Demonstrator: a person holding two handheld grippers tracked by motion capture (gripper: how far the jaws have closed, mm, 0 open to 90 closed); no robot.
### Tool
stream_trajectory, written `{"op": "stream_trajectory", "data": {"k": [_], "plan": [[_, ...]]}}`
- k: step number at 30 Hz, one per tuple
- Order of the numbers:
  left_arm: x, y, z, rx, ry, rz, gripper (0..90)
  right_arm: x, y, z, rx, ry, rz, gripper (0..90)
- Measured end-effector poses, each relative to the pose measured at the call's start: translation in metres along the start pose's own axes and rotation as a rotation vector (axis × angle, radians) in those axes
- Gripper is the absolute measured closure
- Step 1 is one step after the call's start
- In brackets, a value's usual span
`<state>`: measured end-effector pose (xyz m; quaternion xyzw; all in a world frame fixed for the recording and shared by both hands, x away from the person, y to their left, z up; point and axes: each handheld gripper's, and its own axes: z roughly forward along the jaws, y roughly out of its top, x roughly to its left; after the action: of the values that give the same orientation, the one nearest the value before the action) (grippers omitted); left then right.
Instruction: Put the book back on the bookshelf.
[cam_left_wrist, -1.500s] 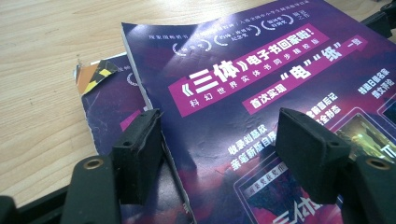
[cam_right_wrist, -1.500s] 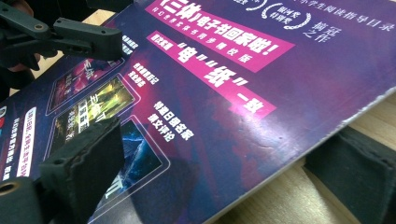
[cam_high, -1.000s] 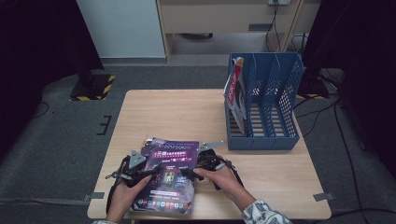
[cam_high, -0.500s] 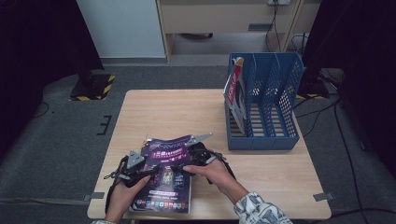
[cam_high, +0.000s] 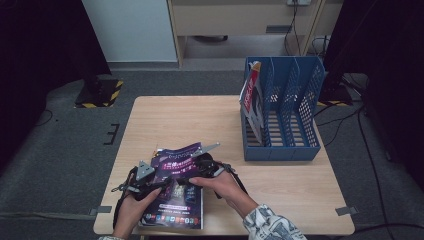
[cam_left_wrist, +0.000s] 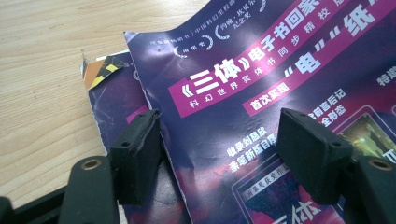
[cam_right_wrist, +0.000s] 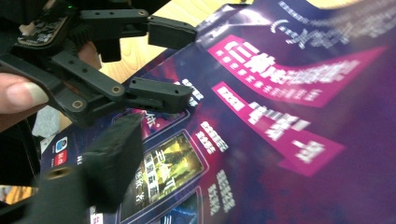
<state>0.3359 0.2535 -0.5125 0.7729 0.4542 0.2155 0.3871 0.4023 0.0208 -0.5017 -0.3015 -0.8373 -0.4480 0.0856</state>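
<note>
Purple magazine (cam_high: 176, 172): glossy cover with magenta bands and white print, near-left part of the bench (cam_high: 200, 120). Its far end is lifted off the surface and curled; its near end lies flat at the near edge. In the left gripper view a second, darker magazine (cam_left_wrist: 109, 100) lies under it, its torn corner showing an orange and yellow patch.

Left tongs (cam_high: 146, 176): at the magazine's left edge. In the left gripper view the jaws stand moderately apart, one beside the edge of the cover, the other over the printed face; no pad presses on the paper.

Right tongs (cam_high: 202, 161): at the lifted far-right part of the cover. Their jaws have just been closing. In the right gripper view one jaw shows at lower left over the cover; whether the sheet is pinched cannot be told.

Blue file rack (cam_high: 287, 112): far right of the bench, well apart from the magazine, several upright slots. A red-and-white booklet (cam_high: 252, 97) leans in its leftmost slot.

Surroundings: grey carpet floor (cam_high: 60, 150), dark around the edges.
</note>
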Motion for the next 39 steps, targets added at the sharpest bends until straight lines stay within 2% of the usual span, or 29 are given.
{"op": "stream_trajectory", "data": {"k": [6,8,15,18,22,25,31,33,35,39], "plan": [[0.002,0.001,-0.001,-0.005,0.001,-0.02,29.1,-0.005,0.0,-0.004,-0.034,-0.005,0.052,48.6],[0.003,0.001,-0.002,-0.015,0.001,-0.024,27.7,-0.006,0.003,-0.007,-0.067,0.0,0.066,57.2],[0.006,0.003,-0.008,-0.05,0.004,-0.061,21.4,-0.001,0.017,-0.014,-0.129,-0.054,0.029,74.2],[0.008,0.002,-0.01,-0.048,0.006,-0.081,17.4,0.005,0.024,-0.017,-0.14,-0.082,-0.016,75.9],[0.01,0.001,-0.013,-0.069,-0.002,-0.117,14.6,0.011,0.031,-0.023,-0.161,-0.111,-0.064,76.9],[0.012,-0.002,-0.012,-0.058,-0.015,-0.13,13.4,0.011,0.035,-0.03,-0.178,-0.127,-0.086,77.5],[0.01,-0.005,-0.008,-0.031,-0.064,-0.133,13.8,0.01,0.041,-0.039,-0.214,-0.146,-0.105,78.7],[0.009,-0.005,-0.005,-0.017,-0.082,-0.122,14.0,0.01,0.042,-0.041,-0.222,-0.15,-0.106,78.9],[0.007,-0.005,-0.004,-0.01,-0.085,-0.104,14.0,0.01,0.043,-0.042,-0.225,-0.151,-0.109,79.1],[0.008,-0.005,-0.005,-0.014,-0.092,-0.114,15.1,0.011,0.045,-0.041,-0.238,-0.152,-0.116,79.5]]}}
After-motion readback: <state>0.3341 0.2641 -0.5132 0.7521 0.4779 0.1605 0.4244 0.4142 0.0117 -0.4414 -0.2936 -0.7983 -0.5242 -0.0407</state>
